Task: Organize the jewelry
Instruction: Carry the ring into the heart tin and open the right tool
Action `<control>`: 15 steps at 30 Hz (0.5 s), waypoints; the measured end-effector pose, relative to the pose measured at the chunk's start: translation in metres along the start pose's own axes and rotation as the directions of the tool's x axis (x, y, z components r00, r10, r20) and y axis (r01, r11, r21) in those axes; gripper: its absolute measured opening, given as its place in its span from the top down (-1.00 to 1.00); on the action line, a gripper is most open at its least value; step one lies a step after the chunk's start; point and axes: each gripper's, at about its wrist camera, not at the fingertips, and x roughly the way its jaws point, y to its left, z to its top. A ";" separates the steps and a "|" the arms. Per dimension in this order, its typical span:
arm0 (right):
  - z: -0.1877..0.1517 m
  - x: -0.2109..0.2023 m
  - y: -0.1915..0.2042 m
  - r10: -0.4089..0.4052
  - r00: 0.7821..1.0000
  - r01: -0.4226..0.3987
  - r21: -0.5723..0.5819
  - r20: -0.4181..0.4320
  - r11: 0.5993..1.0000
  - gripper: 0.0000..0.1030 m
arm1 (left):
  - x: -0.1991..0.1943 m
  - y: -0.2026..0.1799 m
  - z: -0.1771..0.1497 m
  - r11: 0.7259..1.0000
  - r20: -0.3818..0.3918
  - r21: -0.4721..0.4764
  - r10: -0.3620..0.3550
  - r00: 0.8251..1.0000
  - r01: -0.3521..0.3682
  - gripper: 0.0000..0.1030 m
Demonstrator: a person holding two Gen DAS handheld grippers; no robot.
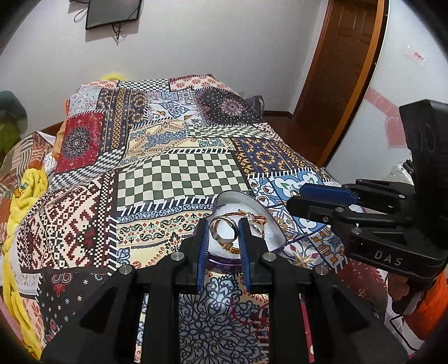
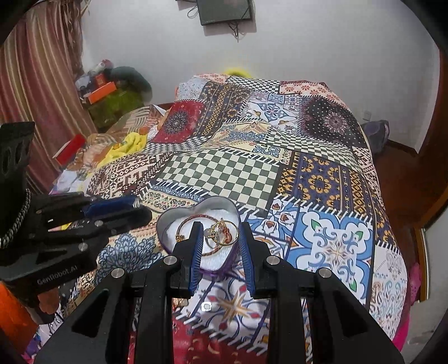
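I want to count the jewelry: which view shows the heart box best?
The right wrist view: the heart box shows its whole heart outline and most contents. The left wrist view shows it foreshortened, its near part hidden behind fingers.

We see a bed (image 2: 322, 173) under a patchwork cover, white walls (image 2: 336, 42), a dark screen (image 2: 224, 11) at twelve o'clock, striped curtains (image 2: 42, 70) at ten.

Black left gripper (image 1: 223, 236), blue-lined jaws, orange sleeve (image 1: 428, 302)
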 end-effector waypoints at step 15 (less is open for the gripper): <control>-0.009 0.028 0.006 0.037 0.996 -0.041 -0.044 -0.080 0.998 0.55 | 0.034 0.000 -0.002 1.000 -0.073 0.006 -0.029 0.997 0.029 0.62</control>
